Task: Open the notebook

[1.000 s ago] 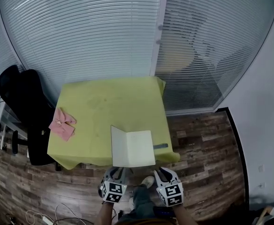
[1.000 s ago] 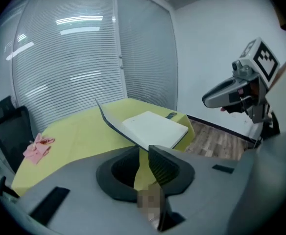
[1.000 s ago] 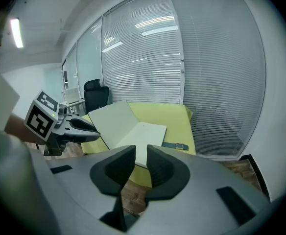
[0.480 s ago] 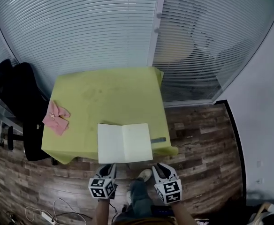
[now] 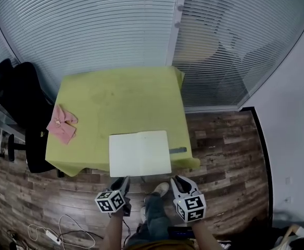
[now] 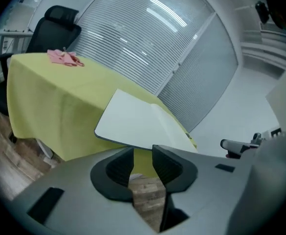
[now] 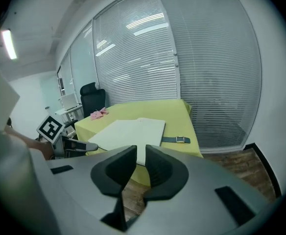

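We see the desk covered in plain yellow-green. The open notebook at its near edge shows blank white pages. A pink cloth lies at the left edge, a grey-blue strap with a gold buckle by the near right corner. The chair is black, the floor mottled brown planks, the blinds pale horizontal slats.

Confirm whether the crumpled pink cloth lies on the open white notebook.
No, the crumpled pink cloth sits at the yellow table's left edge, apart from the open white notebook.
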The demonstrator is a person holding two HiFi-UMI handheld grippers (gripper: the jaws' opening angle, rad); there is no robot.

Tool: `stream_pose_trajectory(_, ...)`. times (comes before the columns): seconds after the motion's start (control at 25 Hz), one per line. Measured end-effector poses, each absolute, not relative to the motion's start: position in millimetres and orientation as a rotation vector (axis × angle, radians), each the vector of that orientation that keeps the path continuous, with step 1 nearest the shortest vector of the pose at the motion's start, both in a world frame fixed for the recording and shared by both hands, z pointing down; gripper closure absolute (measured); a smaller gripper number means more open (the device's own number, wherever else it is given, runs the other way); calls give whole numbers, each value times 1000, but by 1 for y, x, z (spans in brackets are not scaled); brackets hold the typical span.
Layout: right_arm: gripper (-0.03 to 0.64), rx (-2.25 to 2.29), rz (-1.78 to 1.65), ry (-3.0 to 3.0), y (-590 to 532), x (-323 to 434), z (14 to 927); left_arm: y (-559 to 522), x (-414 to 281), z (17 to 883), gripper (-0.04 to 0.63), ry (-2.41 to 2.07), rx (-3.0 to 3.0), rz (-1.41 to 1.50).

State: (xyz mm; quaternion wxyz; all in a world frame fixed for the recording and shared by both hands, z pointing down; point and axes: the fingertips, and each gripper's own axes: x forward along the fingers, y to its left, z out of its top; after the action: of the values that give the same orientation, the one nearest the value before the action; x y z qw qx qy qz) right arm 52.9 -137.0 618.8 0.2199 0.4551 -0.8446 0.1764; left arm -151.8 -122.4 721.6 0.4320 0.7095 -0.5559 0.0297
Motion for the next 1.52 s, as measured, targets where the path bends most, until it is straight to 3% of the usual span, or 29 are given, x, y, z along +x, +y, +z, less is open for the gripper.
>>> stream_pose_trajectory(0.2, 551, 1279, 513, -2458, -133, 44, 595, -117, -164, 730, 402, -1418, 1677, 47)
stream_pose_trajectory(0.28, 555, 1283, 499, -2448, -131, 45, 592, -113, -171, 724, 402, -1463, 1686, 89)
stream_pose_trajectory(0.52, 603, 1353, 397, -2411, -126, 46, 577, -107, -177, 686, 447, -1547, 1824, 171)
stream_pose_trajectory(0.96, 604, 1476, 266, -2460, -108, 40, 524, -102, -153, 593, 560, -1625, 2117, 292)
stream_pose_trajectory(1.52, 604, 1535, 103, -2493, -83, 33, 479, -81, -155, 504, 571, -1723, 2215, 102)
